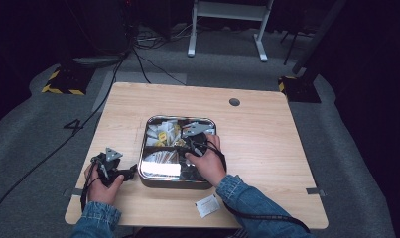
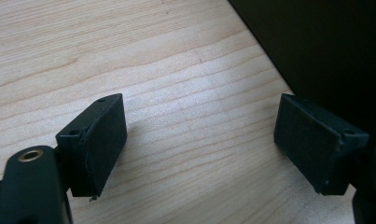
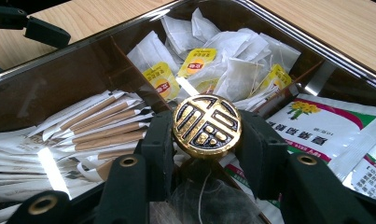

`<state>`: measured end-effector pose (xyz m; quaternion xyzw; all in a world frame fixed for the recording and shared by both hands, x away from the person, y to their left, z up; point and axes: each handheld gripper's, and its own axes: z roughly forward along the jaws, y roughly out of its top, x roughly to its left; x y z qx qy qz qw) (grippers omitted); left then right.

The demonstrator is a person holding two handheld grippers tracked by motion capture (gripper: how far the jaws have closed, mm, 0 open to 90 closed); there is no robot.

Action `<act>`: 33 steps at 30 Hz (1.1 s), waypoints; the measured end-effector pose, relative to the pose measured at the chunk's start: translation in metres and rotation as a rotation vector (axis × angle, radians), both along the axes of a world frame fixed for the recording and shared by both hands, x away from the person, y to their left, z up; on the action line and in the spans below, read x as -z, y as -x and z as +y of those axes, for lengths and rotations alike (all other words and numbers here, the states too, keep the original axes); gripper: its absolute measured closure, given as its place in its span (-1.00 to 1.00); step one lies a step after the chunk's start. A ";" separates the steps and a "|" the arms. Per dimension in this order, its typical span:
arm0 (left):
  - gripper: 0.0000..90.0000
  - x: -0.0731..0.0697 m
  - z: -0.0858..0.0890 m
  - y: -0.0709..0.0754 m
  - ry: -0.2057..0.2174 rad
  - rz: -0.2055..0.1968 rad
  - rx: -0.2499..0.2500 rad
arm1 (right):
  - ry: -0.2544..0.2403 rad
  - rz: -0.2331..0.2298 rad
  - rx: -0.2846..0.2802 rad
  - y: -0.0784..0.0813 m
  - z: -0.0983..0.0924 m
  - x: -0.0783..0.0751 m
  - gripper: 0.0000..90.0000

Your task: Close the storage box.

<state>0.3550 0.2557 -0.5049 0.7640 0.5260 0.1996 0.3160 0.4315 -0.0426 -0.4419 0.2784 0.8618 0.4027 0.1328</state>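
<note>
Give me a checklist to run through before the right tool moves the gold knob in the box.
1. Right tool shut on the gold knob: ok, pads press on both its sides.
2. Knob centred between the pads: ok.
3. What the knob is fixed to: cannot tell, its underside is hidden.
4. Left tool out of the way: ok, open over bare table, left of the box.
5. Tea bags and packets free of the pads: ok; the string just below the knob, cannot tell.
6. Loose packet on the table, away from the box: ok.
</note>
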 end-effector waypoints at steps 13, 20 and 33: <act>-0.61 0.000 0.000 0.000 0.002 -0.001 -0.002 | -0.069 -0.045 -0.034 -0.002 -0.019 -0.027 -0.09; -0.61 0.000 0.002 0.002 0.000 0.002 0.020 | -0.121 -0.055 -0.017 -0.005 -0.045 -0.047 -0.20; -0.61 0.000 0.002 0.002 0.000 0.000 0.020 | -0.164 -0.065 -0.033 -0.005 -0.088 -0.065 -0.25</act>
